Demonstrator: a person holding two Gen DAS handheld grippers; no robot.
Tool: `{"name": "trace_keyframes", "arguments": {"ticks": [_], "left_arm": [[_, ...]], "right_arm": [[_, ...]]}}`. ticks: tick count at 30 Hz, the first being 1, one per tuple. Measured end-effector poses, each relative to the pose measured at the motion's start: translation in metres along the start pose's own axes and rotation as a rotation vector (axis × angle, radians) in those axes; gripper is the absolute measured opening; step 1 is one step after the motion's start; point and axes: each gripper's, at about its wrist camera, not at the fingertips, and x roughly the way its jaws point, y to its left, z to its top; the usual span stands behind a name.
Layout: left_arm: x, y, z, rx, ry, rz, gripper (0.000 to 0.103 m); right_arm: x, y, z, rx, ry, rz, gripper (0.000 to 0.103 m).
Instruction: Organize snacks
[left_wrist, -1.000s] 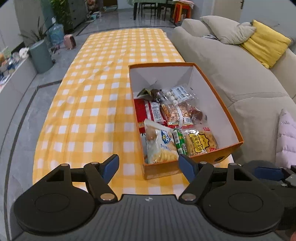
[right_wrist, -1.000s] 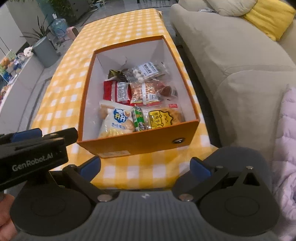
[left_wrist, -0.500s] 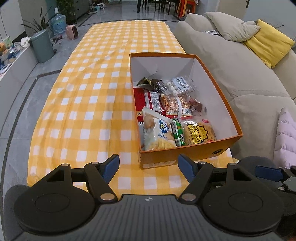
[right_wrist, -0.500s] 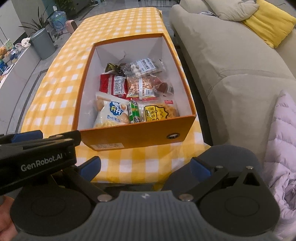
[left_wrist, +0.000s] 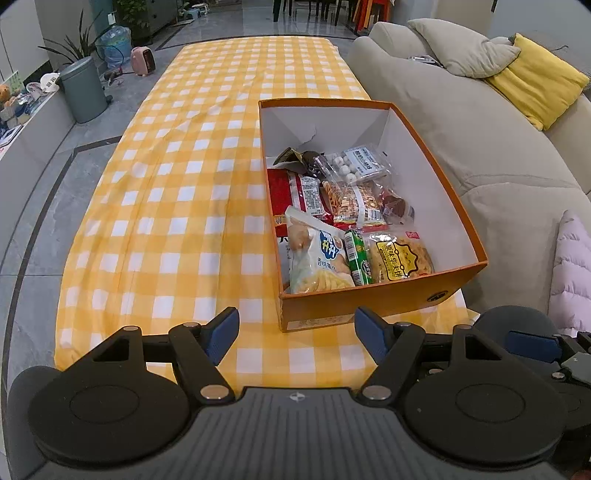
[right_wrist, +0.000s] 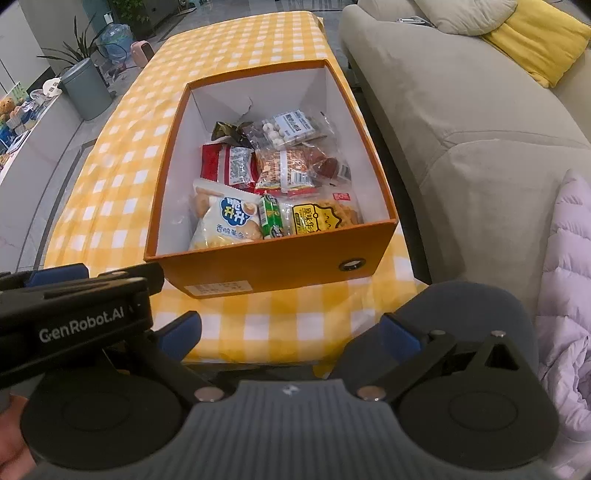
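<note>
**Snack box and surroundings: holdings at table's near end**

Item 1. Orange box (left_wrist: 388, 301), white inside, open-topped, standing on the yellow checked tablecloth (left_wrist: 177, 221) near the table's sofa-side edge. Contents, packed toward its near end: white chip bag (right_wrist: 225, 221), green stick pack (right_wrist: 271, 218), yellow biscuit pack (right_wrist: 321, 218), red packet (right_wrist: 227, 166), orange-patterned packet (right_wrist: 282, 168), clear bag of white balls (right_wrist: 291, 127), dark wrapper (right_wrist: 227, 131) (far end of the box floor bare).

Item 2. Left gripper (left_wrist: 295, 332), blue-padded fingers spread wide, holding nothing, above the table's near edge, just short of the box.

Item 3. Right gripper (right_wrist: 291, 334), fingers likewise wide apart and empty, back from the table edge. The left tool's body crosses the lower left of the right wrist view, hiding part of the cloth.

Item 4. Surroundings: beige sofa (left_wrist: 480, 140) close along the box side, with yellow cushion (left_wrist: 535, 79); lilac padded garment (right_wrist: 569, 280); grey bin (left_wrist: 83, 90) and pink heater (left_wrist: 143, 59) on the floor beyond.
</note>
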Motion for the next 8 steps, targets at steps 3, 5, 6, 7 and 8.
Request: {"name": "trace_keyframes", "arguments": {"ticks": [3,5,6,7,8], "left_arm": [[0.0013,0.0008,-0.0001,-0.007,0.008,-0.002,0.084],[0.0028,0.0020,0.0001,-0.009,0.018,-0.008,0.084],[0.0032,0.0024,-0.0001,-0.011,0.018,-0.009,0.083],[0.0035,0.0026,-0.0004,-0.011,0.018,-0.009,0.083],[0.0036,0.0026,-0.0004,-0.010,0.019,-0.008,0.083]], "right_arm": [[0.0010,-0.0008,-0.0002,0.000,0.002,-0.001,0.099],[0.0016,-0.0008,-0.0004,0.000,0.002,-0.003,0.099],[0.0019,-0.0006,-0.0006,-0.001,0.003,-0.004,0.099],[0.0023,-0.0004,-0.0008,-0.001,0.004,-0.003,0.099],[0.0026,-0.0001,-0.0011,0.001,0.005,-0.003,0.099]]}}
